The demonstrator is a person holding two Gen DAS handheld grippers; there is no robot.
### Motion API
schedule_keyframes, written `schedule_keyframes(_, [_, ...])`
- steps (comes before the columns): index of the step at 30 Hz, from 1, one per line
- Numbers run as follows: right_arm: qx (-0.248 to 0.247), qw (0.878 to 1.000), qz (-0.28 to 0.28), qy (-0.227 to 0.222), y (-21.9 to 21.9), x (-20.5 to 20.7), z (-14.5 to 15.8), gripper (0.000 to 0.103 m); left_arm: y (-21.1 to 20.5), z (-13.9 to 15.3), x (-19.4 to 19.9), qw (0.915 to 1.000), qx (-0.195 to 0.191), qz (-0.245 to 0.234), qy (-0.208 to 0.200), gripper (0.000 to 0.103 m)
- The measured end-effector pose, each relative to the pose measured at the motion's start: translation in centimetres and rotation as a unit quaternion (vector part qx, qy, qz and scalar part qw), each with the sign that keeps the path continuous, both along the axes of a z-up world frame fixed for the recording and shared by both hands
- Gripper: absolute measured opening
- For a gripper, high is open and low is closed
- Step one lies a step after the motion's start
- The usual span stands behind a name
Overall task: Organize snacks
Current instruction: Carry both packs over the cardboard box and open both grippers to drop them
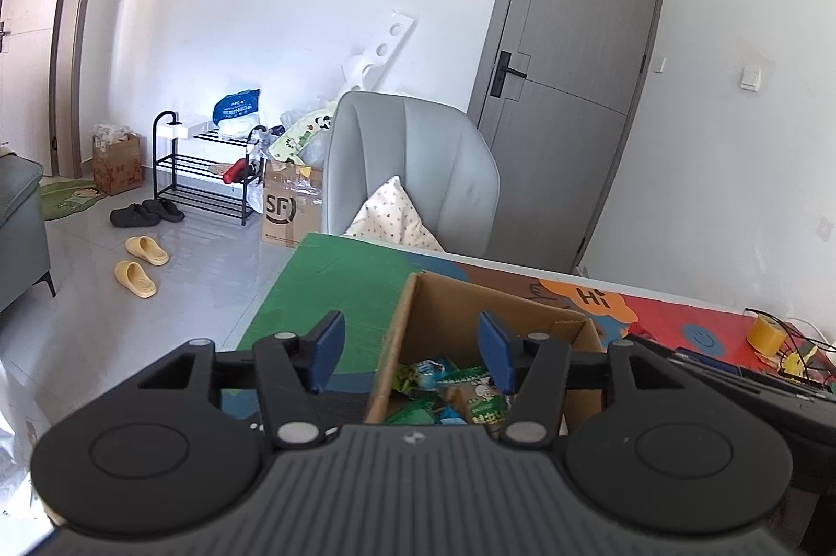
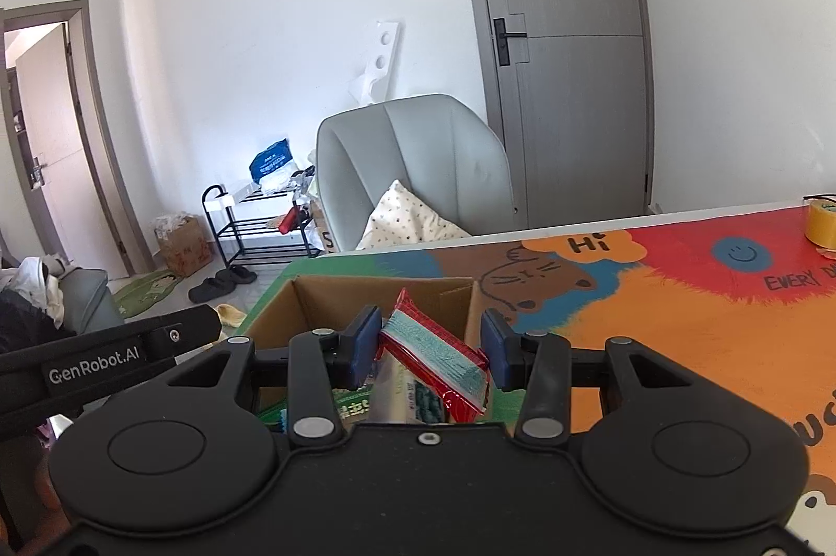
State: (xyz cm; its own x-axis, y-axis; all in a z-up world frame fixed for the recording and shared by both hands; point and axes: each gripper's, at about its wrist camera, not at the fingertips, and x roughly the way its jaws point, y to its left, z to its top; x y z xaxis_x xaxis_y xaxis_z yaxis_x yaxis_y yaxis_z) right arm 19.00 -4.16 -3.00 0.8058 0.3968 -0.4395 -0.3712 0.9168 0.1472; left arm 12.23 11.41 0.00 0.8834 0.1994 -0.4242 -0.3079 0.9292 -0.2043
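Observation:
An open cardboard box stands on the table's colourful mat, with several green and blue snack packets lying inside. My left gripper hovers over the box's left wall, open, with nothing between its blue pads. In the right wrist view my right gripper is shut on a red packet with a teal panel. The packet sits slanted between the pads above the same box. More packets show beneath it. The left gripper's black arm reaches in from the left.
A yellow tape roll and some cables sit at the table's far right. A grey chair with a cushion stands behind the table. The table's left edge drops to tiled floor with slippers, a shoe rack and boxes.

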Motion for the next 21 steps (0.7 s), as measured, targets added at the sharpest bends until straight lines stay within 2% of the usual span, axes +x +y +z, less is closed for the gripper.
schedule_keyframes(5, [-0.002,1.0,0.016,-0.003,1.2,-0.4,0.5,0.043,1.2,0.5,-1.0,0.9999,0.001,0.011,-0.003,0.072])
schedule_keyframes(14, [-0.006,0.999,0.051,0.005,4.5,-0.7,0.7,0.044,4.3,0.8,-2.5,0.9992,-0.003,0.04,-0.006,0.074])
schedule_keyframes(17, [0.012,0.998,0.067,0.016,5.2,-0.6,0.8,0.051,4.9,0.8,-2.8,0.9989,-0.008,0.045,-0.007,0.074])
schedule_keyframes(18, [0.022,0.997,0.077,0.019,5.2,-0.5,0.8,0.06,5.0,0.8,-2.8,0.9989,-0.009,0.046,-0.007,0.074])
schedule_keyframes(21, [0.031,0.996,0.086,0.018,5.1,-0.6,1.1,0.062,5.1,0.8,-2.9,0.9989,-0.009,0.046,-0.007,0.074])
